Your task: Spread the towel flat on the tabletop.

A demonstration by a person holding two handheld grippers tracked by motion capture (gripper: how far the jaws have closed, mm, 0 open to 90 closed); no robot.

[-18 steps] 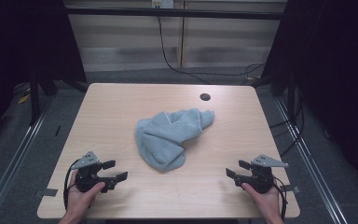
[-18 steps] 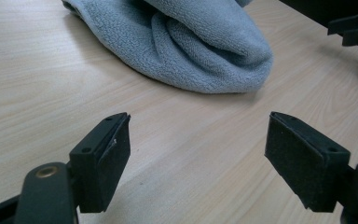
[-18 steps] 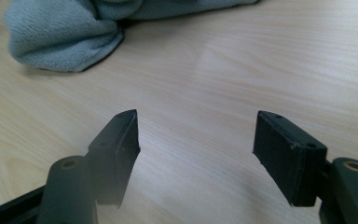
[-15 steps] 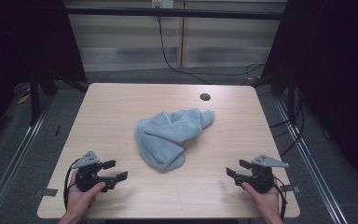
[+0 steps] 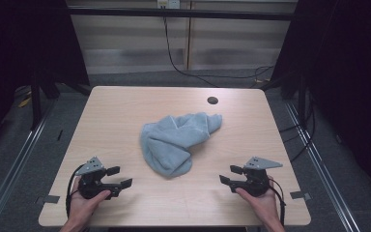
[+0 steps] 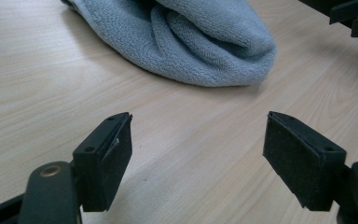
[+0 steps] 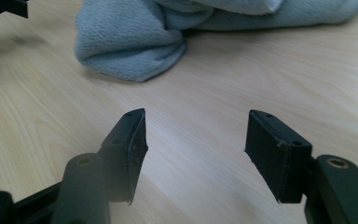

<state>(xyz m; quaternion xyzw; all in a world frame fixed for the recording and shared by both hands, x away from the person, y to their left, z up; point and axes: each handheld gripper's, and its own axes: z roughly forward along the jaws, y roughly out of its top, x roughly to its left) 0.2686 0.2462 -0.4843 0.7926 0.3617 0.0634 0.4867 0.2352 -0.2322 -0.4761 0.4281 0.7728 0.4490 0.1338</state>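
A crumpled light-blue towel (image 5: 178,141) lies bunched near the middle of the wooden table (image 5: 125,111). My left gripper (image 5: 120,176) rests low at the table's front left, jaws open and empty, pointing toward the towel (image 6: 191,42). At the front right my right gripper (image 5: 230,175) also stands open with nothing between its pads, facing the rounded end of the towel (image 7: 130,46). Both grippers are well apart from the cloth, each held in a hand.
A small dark round hole (image 5: 212,100) sits in the tabletop near the back right. Dark floor, metal rails and hanging cables surround the table. Bare wood lies between the grippers and the towel.
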